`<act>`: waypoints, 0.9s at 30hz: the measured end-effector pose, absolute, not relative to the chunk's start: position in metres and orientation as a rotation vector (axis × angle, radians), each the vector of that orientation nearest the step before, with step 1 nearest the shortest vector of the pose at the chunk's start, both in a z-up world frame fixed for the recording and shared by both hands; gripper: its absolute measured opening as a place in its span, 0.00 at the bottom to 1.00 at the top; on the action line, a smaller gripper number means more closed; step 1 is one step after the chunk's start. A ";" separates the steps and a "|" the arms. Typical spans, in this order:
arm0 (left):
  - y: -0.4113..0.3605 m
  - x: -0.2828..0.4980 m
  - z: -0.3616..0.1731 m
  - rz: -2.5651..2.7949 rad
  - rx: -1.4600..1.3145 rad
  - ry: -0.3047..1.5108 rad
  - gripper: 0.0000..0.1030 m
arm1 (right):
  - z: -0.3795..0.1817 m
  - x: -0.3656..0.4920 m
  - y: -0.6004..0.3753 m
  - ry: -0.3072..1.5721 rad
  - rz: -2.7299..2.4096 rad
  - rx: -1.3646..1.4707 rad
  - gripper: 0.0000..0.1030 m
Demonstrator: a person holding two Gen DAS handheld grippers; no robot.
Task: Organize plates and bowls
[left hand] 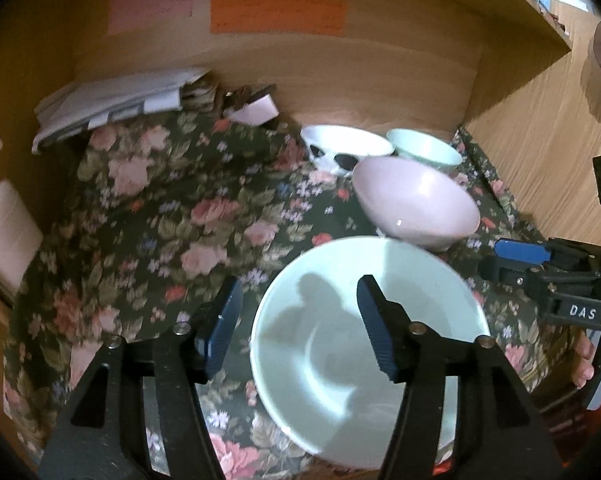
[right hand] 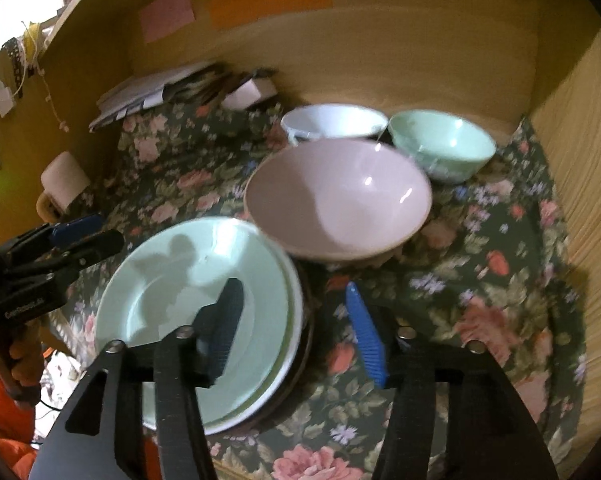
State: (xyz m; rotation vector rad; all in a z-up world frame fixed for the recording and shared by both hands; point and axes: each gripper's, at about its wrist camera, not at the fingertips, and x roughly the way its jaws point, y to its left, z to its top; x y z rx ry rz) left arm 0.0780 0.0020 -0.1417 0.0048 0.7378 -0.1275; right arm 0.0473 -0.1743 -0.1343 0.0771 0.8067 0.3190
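A mint-green plate (left hand: 364, 360) (right hand: 172, 280) tops a small stack of plates on the floral cloth (left hand: 148, 216). Behind it stands a pink bowl (left hand: 416, 200) (right hand: 336, 196). Farther back are a white bowl with black spots (left hand: 344, 148) (right hand: 332, 120) and a mint bowl (left hand: 424, 150) (right hand: 440, 144). My left gripper (left hand: 300, 320) (right hand: 80, 236) is open over the plate's left rim, one finger above the plate, the other over cloth. My right gripper (right hand: 296, 316) (left hand: 508, 262) is open astride the stack's right rim. Neither presses on anything.
Wooden walls (right hand: 572, 160) close in the back and right side, with coloured paper sheets (left hand: 276, 14) on the back wall. A pile of papers (left hand: 108, 100), a small pink container (left hand: 256, 110) and a white paper roll (right hand: 64, 180) lie at back left. A hand (right hand: 24, 360) holds the left gripper.
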 end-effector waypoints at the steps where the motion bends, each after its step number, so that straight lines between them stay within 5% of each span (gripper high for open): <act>1: 0.000 0.081 -0.140 -0.132 0.003 0.734 0.62 | -0.131 0.048 -0.176 0.797 0.314 0.076 0.53; 5: -0.009 0.095 -0.129 -0.143 0.015 0.707 0.66 | -0.119 0.054 -0.185 0.756 0.286 0.088 0.66; 27: -0.049 0.200 -0.158 -0.172 0.060 0.838 0.71 | -0.153 0.127 -0.229 0.809 0.167 0.189 0.67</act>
